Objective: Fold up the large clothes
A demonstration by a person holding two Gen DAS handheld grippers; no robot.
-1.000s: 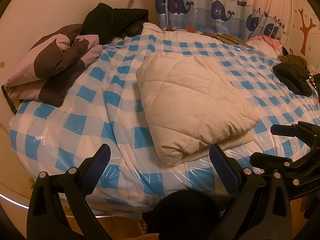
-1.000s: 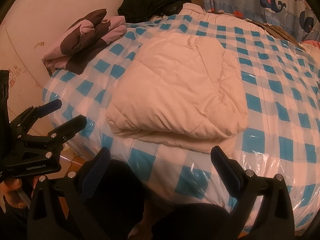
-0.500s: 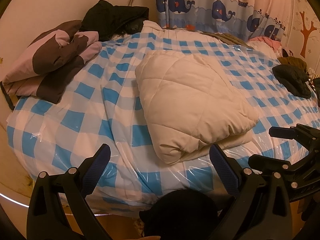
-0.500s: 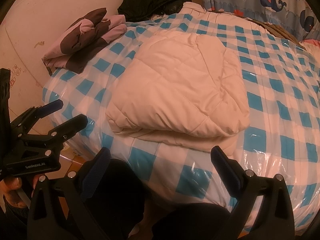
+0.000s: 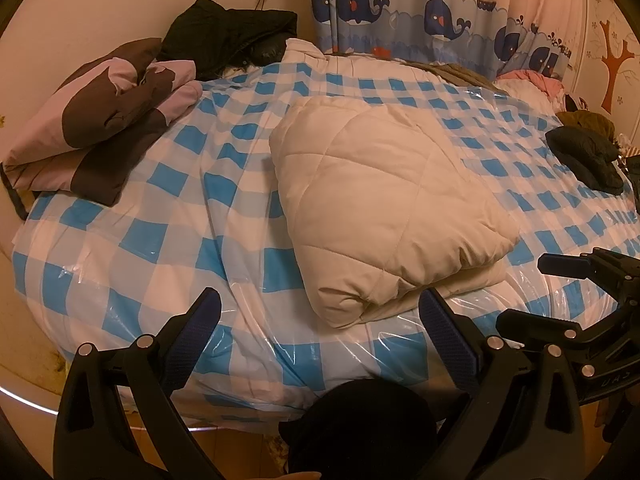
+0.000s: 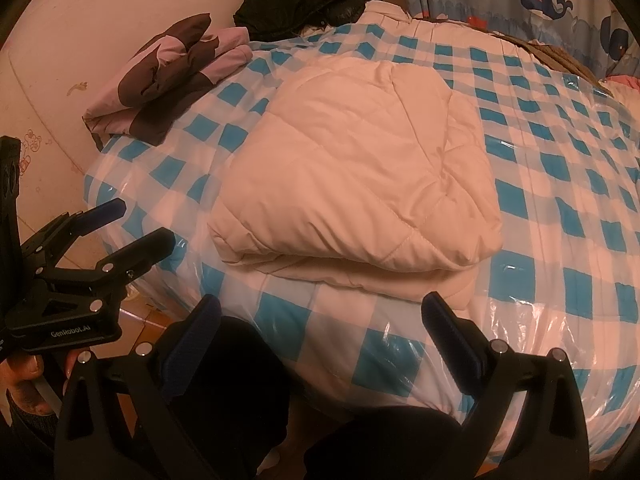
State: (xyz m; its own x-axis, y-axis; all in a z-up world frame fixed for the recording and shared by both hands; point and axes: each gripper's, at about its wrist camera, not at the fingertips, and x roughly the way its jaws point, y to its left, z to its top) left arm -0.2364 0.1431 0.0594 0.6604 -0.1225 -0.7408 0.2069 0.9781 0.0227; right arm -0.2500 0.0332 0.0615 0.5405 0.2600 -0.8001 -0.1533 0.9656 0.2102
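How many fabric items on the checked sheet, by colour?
Cream: 1, folded quilted coat
Pink and brown: 1, folded bundle
Black: 2, far-left heap, right-edge garment
Olive: 1, right-edge piece
Total: 5

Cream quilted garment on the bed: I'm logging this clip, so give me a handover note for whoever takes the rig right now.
Left gripper: open, holds nothing, short of the bed's near edge.
Right gripper: open, holds nothing, also off the cloth.
The cream quilted garment lies folded in a thick bundle mid-bed on the blue checked plastic cover, layers stacked at the near edge.
A brown and pink folded garment sits at the far left corner; a black garment is heaped by the wall, and dark clothes lie at the right.
Done: the cream piece looks folded.
Left: probably the unfolded dark pieces.
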